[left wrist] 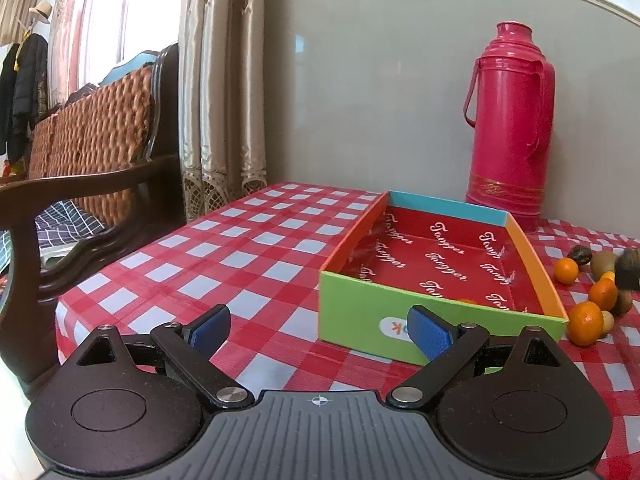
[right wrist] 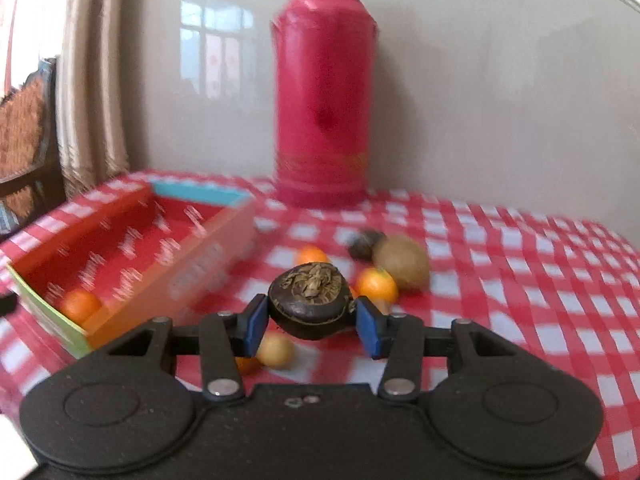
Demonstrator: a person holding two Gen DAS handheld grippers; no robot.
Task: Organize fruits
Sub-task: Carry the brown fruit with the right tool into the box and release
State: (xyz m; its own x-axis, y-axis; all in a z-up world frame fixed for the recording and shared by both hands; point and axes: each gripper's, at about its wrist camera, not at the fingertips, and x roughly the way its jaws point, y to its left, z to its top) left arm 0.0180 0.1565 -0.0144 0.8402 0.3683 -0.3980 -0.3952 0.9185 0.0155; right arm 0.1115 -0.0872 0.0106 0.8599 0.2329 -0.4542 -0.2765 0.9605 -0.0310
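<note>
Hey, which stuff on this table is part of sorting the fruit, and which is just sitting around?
Part of the job:
- dark mangosteen held in the right gripper
- oranges on the cloth
- kiwi
- box, one orange inside

Just lying about:
- pink thermos
- wooden chair
- curtain

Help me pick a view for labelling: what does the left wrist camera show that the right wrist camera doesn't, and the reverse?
Left wrist only: the open left gripper holding nothing, a wooden chair, hanging coats.

Right wrist only: the right gripper clamped on a dark mangosteen, lifted clear of the cloth, and a small yellow fruit beneath.

Both: the colourful box with one orange inside, the pink thermos, loose fruit on the checked tablecloth.
</note>
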